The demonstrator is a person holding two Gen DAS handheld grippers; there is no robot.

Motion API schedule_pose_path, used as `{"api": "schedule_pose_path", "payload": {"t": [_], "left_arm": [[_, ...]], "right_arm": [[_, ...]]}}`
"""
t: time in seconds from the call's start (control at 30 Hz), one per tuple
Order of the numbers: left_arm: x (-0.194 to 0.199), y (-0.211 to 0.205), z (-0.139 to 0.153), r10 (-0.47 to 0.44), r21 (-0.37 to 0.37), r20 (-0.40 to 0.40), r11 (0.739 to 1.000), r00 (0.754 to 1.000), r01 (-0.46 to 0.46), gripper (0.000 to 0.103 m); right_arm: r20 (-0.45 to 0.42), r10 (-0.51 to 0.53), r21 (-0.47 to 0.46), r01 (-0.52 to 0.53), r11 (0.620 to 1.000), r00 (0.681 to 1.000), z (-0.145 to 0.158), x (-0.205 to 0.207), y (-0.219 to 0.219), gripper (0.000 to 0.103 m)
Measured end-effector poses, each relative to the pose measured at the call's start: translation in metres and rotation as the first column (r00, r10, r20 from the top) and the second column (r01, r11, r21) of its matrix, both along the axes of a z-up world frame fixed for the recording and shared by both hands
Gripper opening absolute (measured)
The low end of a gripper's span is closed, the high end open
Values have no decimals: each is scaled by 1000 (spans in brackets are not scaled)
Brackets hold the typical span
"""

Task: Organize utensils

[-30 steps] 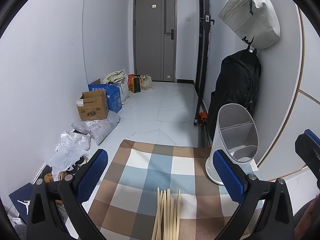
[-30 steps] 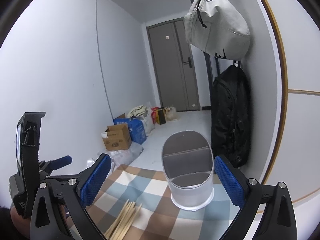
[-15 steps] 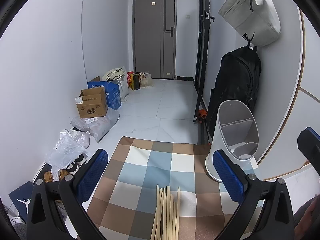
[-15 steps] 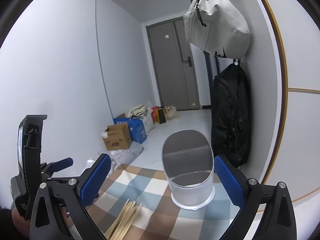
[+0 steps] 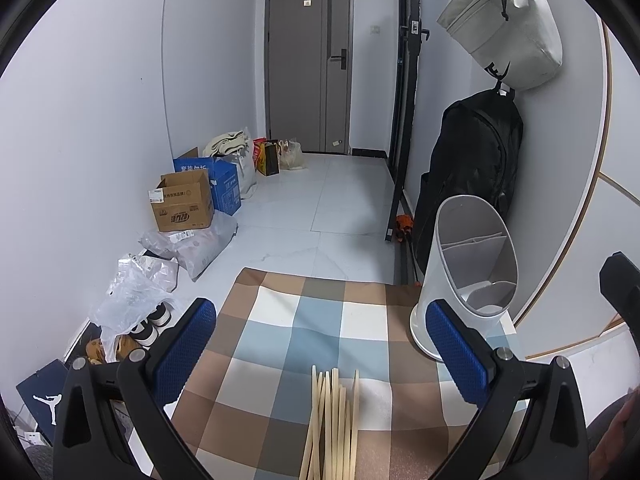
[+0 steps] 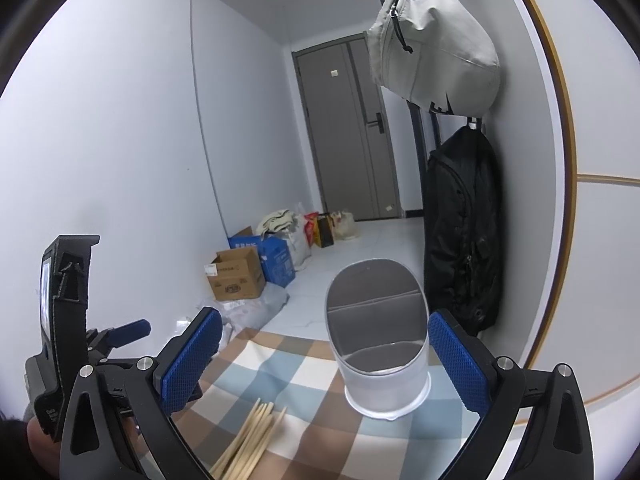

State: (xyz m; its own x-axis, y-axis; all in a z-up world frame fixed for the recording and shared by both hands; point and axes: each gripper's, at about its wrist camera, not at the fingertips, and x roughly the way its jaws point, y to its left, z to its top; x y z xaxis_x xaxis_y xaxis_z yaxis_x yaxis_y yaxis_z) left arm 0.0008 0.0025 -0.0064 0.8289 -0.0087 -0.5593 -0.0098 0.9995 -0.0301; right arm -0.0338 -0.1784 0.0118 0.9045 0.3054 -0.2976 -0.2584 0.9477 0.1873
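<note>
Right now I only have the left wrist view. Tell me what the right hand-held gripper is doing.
Observer: The right hand-held gripper is open and holds nothing.
Operator: Give me what it is aimed at.
Observer: The holder stands upright straight ahead of it, near the centre of its view.
Operator: Now place the chopsticks for it.
Observer: The chopsticks lie on the cloth, low and left in its view, short of the holder and not touching it.
</note>
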Motion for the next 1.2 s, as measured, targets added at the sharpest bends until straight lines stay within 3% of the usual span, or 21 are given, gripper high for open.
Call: {"api": "schedule_pose_path", "payload": {"t": [0.37, 0.57, 0.77, 0.97, 1.13, 1.2], "left_arm": [[3, 3, -5, -36, -30, -28, 999, 999, 35, 102], [12, 15, -12, -88, -97, -104, 992, 991, 77, 102], [20, 26, -28, -116, -106, -174, 990, 978, 98, 99], [27, 38, -58, -149, -119, -309, 986, 939, 118, 92], [34, 40, -82, -183, -129, -422, 982, 888, 141, 79], [36, 39, -87, -197, -142, -447, 979, 872, 148, 68]], "right_arm": [[-19, 11, 3, -11, 1000, 1000, -2, 5, 5, 103], [-69, 55, -9, -56, 998, 996, -10, 13, 11, 103], [-137, 107, -30, -112, 993, 985, -26, 24, 25, 103], [-212, 143, -18, -150, 989, 967, -40, 40, 33, 103], [-278, 158, -13, -168, 986, 948, -53, 55, 38, 98], [-294, 156, -7, -165, 986, 943, -57, 58, 38, 98]]}}
